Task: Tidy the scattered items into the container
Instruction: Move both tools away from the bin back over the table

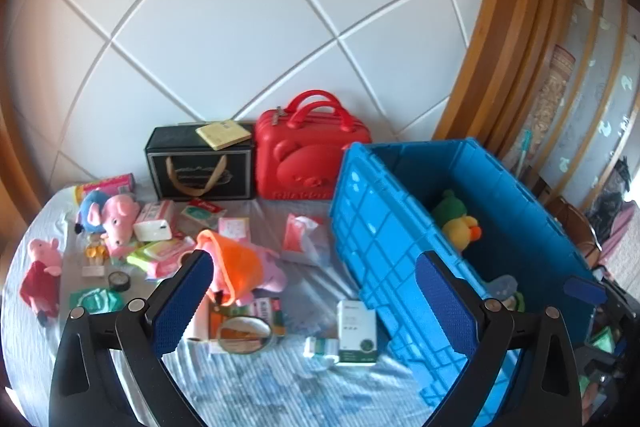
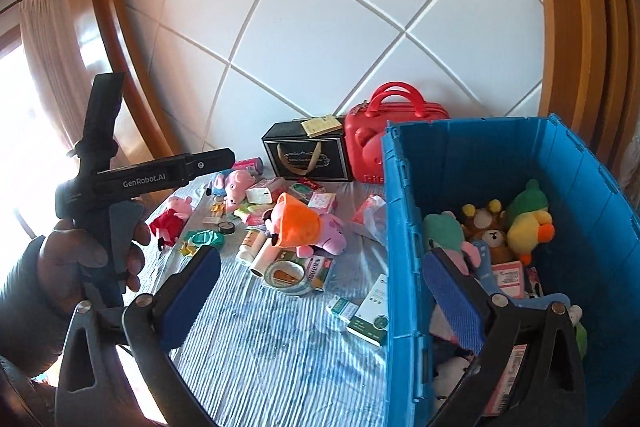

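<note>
Blue crate [image 2: 404, 227]: bare striped cloth [image 2: 280, 347] along its near left wall. Left gripper [image 1: 316, 303] and right gripper [image 2: 324, 299]: jaws wide, empty.

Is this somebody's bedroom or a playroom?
Probably a bedroom. The toys lie on a striped bedsheet against a padded white headboard with a wooden frame, and a curtain hangs by a bright window. A blue crate holds plush toys.

Left gripper [image 1: 316, 303] jaws wide, nothing between. Right gripper [image 2: 320, 299] jaws wide, nothing between. Left hand [image 2: 86, 259] grips its handle.
</note>
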`<state>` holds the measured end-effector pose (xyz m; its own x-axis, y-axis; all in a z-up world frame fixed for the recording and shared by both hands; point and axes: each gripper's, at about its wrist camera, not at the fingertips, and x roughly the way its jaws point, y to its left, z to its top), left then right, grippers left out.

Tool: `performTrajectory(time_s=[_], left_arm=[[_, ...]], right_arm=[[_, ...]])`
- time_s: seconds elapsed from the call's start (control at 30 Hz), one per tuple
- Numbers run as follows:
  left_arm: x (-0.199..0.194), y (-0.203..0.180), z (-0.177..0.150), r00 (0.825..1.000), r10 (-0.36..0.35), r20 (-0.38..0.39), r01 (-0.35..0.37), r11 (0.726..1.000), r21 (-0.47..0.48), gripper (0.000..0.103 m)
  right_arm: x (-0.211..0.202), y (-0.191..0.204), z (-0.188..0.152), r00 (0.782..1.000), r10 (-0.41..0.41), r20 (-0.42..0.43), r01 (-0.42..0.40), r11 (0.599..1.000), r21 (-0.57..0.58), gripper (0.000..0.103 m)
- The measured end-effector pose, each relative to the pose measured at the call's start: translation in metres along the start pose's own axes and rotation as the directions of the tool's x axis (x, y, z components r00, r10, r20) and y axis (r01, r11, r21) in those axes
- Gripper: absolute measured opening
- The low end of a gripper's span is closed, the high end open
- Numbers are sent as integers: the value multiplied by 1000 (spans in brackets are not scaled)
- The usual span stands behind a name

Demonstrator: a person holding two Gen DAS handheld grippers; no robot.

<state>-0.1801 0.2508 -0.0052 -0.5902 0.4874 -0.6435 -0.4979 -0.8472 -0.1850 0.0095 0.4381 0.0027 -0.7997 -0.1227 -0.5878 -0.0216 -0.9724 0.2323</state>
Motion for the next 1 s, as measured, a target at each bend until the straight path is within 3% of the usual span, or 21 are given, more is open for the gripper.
performTrajectory(time_s=[0.2,0.53,0.73,0.93,1.0], left_arm=[[-12,83,-32,996,83,-40,-85,995,-50,102],[3,223,-98,966,187,-179,-212,968,-131,102],[32,296,-136,944,210,-253,-253,956,-150,102],[85,360,-163,921,225,-318,-272,955,-113,102],[104,376,-167,924,207,-321,-249,964,-93,102]], right_arm=[[43,47,-3,998,34,-51,-36,999,-39,103],[149,101,-33,980,19,-196,-36,996,-84,103],[217,120,-61,953,-7,-304,-8,999,-48,103],[244,147,-79,939,-15,-344,10,1000,-17,103],[249,154,-83,935,-22,-354,20,1000,-9,103]])
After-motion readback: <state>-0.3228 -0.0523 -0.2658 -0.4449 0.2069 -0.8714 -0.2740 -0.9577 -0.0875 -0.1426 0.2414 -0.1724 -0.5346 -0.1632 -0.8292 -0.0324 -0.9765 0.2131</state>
